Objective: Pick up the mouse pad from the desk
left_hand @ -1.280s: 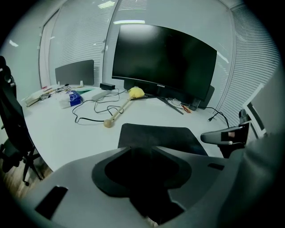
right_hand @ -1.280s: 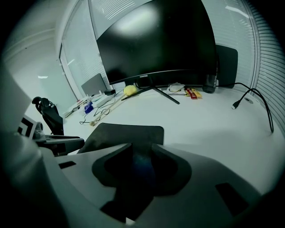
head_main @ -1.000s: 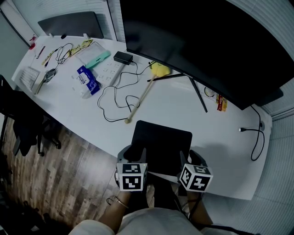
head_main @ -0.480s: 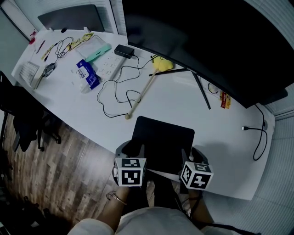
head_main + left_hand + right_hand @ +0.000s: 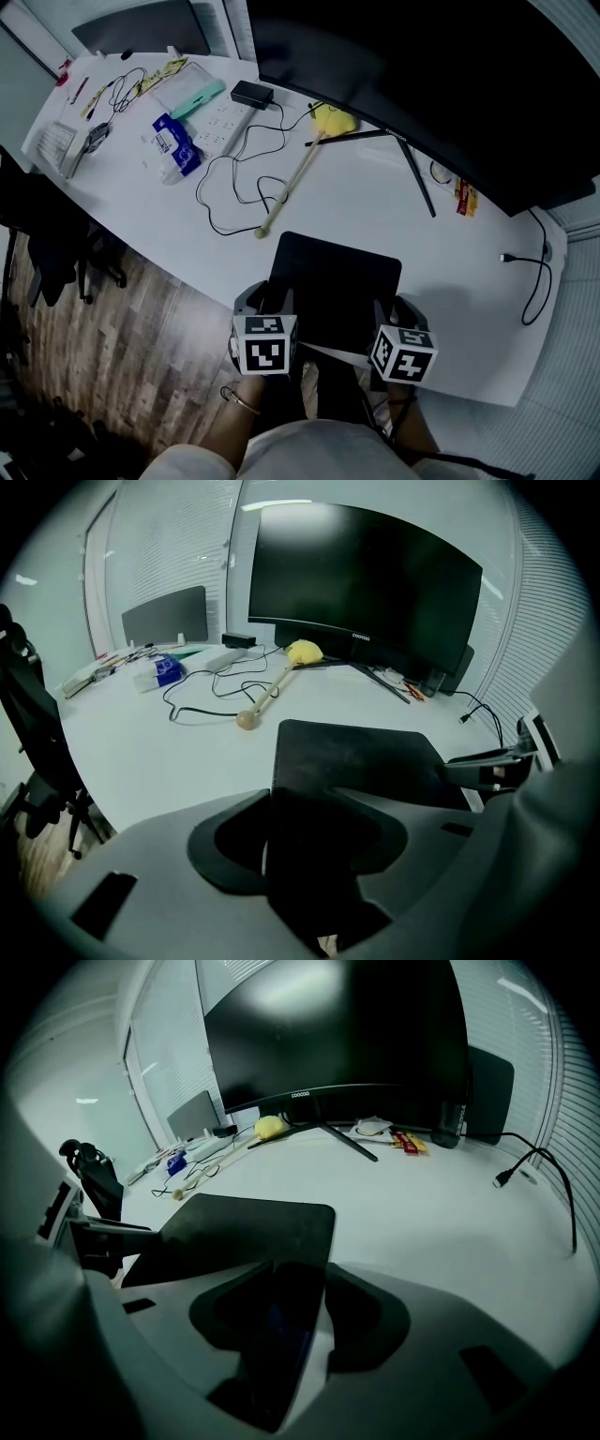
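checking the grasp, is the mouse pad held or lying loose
Held: the left gripper and right gripper are each shut on the near edge of the mouse pad.

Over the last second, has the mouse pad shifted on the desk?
No. The mouse pad has its far left corner just as close to the round tip of the wooden stick as before. Only the head view itself drifted slightly.

Monitor [image 5: 364,574], lower bezel: small white brand mark, apparently "coocaa", seen in both gripper views. Blue packet [image 5: 176,155]: white label, print too small to read.
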Motion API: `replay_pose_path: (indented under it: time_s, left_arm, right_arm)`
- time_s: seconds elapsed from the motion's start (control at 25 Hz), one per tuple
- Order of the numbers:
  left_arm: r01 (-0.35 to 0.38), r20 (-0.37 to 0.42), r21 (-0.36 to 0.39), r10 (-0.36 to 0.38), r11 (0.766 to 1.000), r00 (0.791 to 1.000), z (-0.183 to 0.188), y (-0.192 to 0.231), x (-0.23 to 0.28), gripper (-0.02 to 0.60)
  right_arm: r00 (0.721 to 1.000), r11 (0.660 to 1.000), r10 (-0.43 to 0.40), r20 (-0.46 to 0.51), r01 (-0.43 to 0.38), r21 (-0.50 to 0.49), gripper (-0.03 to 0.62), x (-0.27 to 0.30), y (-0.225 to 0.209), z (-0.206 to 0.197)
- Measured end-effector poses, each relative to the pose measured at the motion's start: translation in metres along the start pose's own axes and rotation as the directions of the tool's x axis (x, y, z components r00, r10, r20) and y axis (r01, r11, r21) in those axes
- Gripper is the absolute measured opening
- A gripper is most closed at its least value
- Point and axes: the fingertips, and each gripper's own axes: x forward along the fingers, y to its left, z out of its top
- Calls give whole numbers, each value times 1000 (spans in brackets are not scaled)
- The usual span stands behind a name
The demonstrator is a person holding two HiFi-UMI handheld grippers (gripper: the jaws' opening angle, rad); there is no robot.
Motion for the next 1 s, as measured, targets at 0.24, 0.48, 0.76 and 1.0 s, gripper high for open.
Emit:
replay_pose_path:
  time_s: [0.24,0.48,0.76,1.0]
  left_arm:
    - [7,-19,-27,-8,1000,1000,-3,2,2,189]
    - [7,-19,-30,-8,1000,1000,-3,2,4,190]
    - [7,-32,-30,-8,1000,999,-4,3,3,189]
    - [13,-39,-31,-14,999,999,-4,3,1,179]
  right_arm:
    - [1000,1000,-12,-6,12,-18,187,0,0,1]
    - [1000,1000,-18,-3,18,-19,187,0,0,0]
    - [1000,999,-17,-13,16,-40,181,1,1,0]
    - [1000,999,-5,-19,4,-53,164,0,4,0]
